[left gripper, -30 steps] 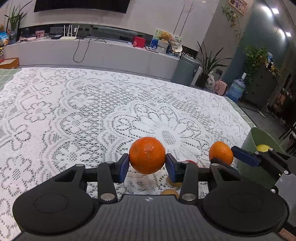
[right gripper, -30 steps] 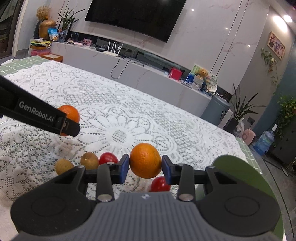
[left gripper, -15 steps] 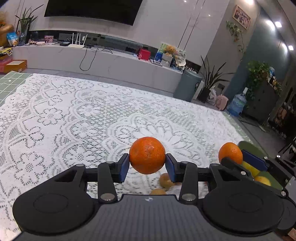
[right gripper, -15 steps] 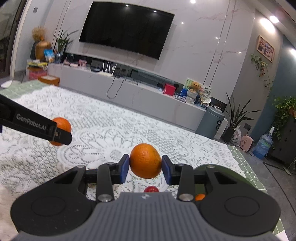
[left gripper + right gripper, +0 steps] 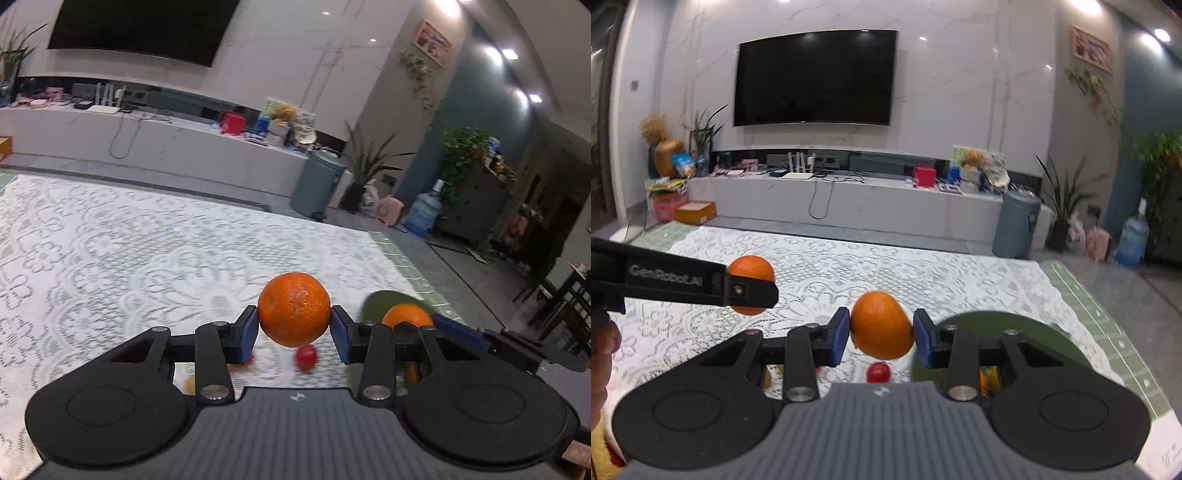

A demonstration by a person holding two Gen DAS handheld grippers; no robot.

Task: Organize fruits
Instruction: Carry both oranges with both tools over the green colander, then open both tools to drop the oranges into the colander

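Orange fruit fills both claws: our left gripper pinches 1 orange above the lace tablecloth, and our right gripper pinches a second orange. Near the right edge sits a green bowl, with 1 red cherry tomato just left of it.

Marble-look wall with dark television, long grey console, potted plants, recessed ceiling lights.
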